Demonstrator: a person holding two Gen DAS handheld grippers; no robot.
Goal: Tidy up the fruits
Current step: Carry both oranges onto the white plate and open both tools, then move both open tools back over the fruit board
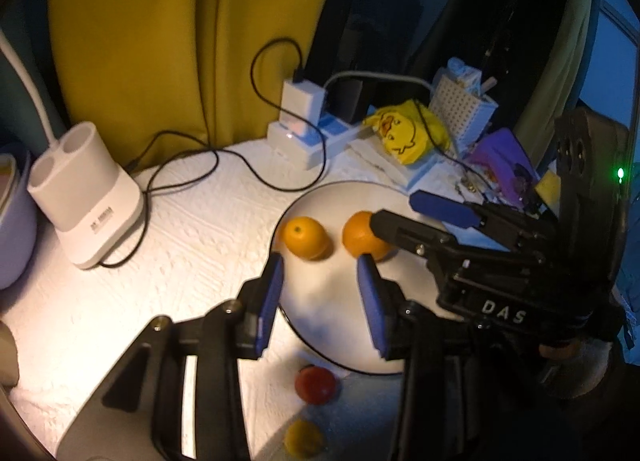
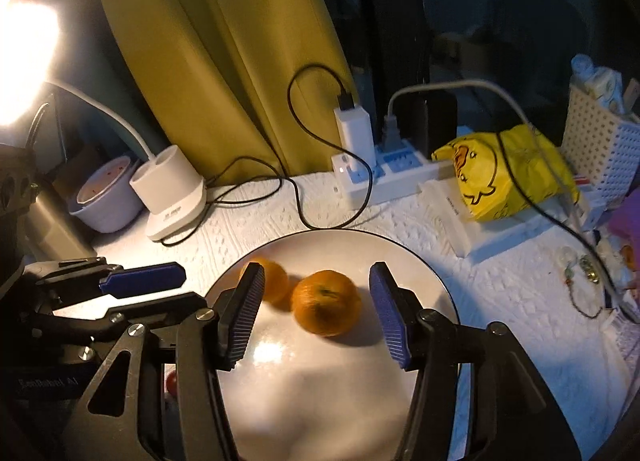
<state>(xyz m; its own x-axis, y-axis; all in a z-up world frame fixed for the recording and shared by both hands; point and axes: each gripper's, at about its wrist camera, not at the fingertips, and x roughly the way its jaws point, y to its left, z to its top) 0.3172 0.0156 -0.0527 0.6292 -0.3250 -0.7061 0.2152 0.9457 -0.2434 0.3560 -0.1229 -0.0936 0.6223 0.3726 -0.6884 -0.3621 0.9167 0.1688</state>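
At the centre of the right wrist view we see a round white ceramic plate [image 2: 404, 257] carrying two small orange citrus fruits [image 2: 325, 302], side by side. Our right gripper [image 2: 318, 311] hangs over the nearer fruit, blue pads spread wide, not touching it. In the left wrist view, our left gripper [image 1: 320, 293] stands open and empty over the plate's edge. A small red fruit [image 1: 316, 384] lies on the white textured cloth [image 1: 192, 229] at lower centre.

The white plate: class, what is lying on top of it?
Two oranges, one nearer the right gripper, one beside it, rest on the white plate. The gripper's arms cover the plate's near edge.
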